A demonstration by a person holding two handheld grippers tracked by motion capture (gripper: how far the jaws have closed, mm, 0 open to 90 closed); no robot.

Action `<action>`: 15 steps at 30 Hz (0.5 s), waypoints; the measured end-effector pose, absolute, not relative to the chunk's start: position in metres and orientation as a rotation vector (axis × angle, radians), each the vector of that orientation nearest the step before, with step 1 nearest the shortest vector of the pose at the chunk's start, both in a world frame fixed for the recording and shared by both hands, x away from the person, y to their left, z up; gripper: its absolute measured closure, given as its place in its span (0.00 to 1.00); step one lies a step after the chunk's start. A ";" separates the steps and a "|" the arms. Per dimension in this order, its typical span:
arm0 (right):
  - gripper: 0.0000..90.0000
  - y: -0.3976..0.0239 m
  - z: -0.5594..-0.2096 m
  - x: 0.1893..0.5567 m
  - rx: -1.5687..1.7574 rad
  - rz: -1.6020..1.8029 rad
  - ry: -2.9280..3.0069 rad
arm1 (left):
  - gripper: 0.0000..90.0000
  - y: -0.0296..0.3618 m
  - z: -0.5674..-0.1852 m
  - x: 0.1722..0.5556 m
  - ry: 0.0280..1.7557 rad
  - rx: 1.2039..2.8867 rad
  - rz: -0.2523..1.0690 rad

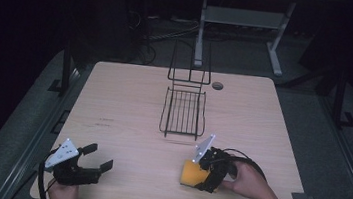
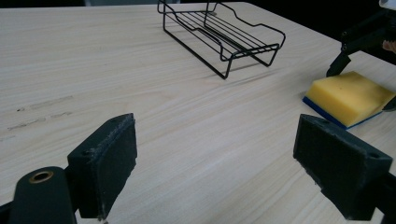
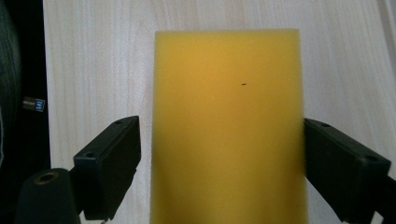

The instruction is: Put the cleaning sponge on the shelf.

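One yellow sponge (image 3: 226, 130) with a blue underside lies flat on my pale wooden surface (image 1: 128, 109), between the wide-apart jaws of my right hand-held gripper (image 3: 219, 172); the right jaw is at its edge. My left hand-held gripper (image 2: 215, 163) gapes empty nearby. Beyond stands a black wire rack (image 1: 183, 111).

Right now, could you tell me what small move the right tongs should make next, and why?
Probably close the right tongs. Their jaws straddle the yellow sponge, which lies flat on the table; the right jaw is at its edge, the left jaw shows a small gap.
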State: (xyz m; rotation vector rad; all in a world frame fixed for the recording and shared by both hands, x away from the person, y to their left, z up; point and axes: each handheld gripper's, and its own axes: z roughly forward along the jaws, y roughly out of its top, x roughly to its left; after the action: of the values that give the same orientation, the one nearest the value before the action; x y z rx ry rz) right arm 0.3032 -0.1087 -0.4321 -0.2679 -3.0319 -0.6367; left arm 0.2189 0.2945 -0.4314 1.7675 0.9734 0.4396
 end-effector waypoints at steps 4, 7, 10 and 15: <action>0.16 -0.108 -0.436 0.303 -0.263 -0.638 -3.028 | 0.14 0.295 -0.431 0.219 0.973 1.769 0.440; 0.16 -0.108 -0.438 0.303 -0.265 -0.621 -3.033 | 0.14 0.295 -0.431 0.219 0.972 1.770 0.440; 0.16 -0.107 -0.439 0.303 -0.263 -0.613 -3.036 | 0.14 0.295 -0.431 0.219 0.972 1.770 0.439; 0.17 -0.106 -0.441 0.304 -0.249 -0.603 -3.050 | 0.14 0.295 -0.432 0.219 0.975 1.768 0.439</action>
State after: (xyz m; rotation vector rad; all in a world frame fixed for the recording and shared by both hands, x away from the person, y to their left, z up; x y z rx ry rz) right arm 0.3038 -0.1063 -0.4411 -0.2486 -3.0495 -0.6030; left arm 0.2188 0.2951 -0.4316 1.7675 0.9749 0.4386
